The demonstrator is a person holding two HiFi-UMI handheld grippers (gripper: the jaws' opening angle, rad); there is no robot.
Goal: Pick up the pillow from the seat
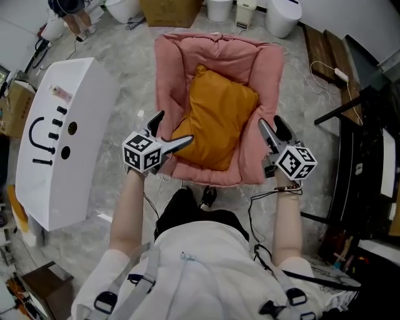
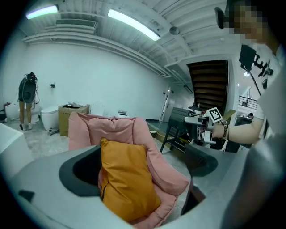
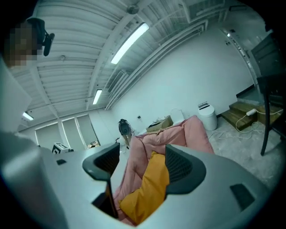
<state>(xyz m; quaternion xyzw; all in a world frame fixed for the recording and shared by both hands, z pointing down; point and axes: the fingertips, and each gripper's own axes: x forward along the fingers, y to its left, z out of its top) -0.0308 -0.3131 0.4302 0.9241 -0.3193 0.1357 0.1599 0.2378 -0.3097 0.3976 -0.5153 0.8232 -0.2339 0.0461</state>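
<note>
An orange pillow (image 1: 219,115) leans against the back of a pink cushioned seat (image 1: 172,69). My left gripper (image 1: 175,127) is open at the seat's front left. One finger (image 1: 182,143) lies over the pillow's lower left corner, and the other stands outside the seat's left wall. In the left gripper view the pillow (image 2: 127,179) and seat (image 2: 116,127) show between the wide jaws of the left gripper (image 2: 143,167). My right gripper (image 1: 270,122) is open beside the seat's right wall, holding nothing. The right gripper (image 3: 143,165) frames the pillow (image 3: 147,192) and seat (image 3: 196,129).
A tall white box with a black face drawn on it (image 1: 62,131) stands left of the seat. Dark metal furniture (image 1: 362,125) is close on the right. A cardboard box (image 1: 170,11) and white bins (image 1: 282,15) stand behind the seat. A person (image 1: 72,15) stands far back left.
</note>
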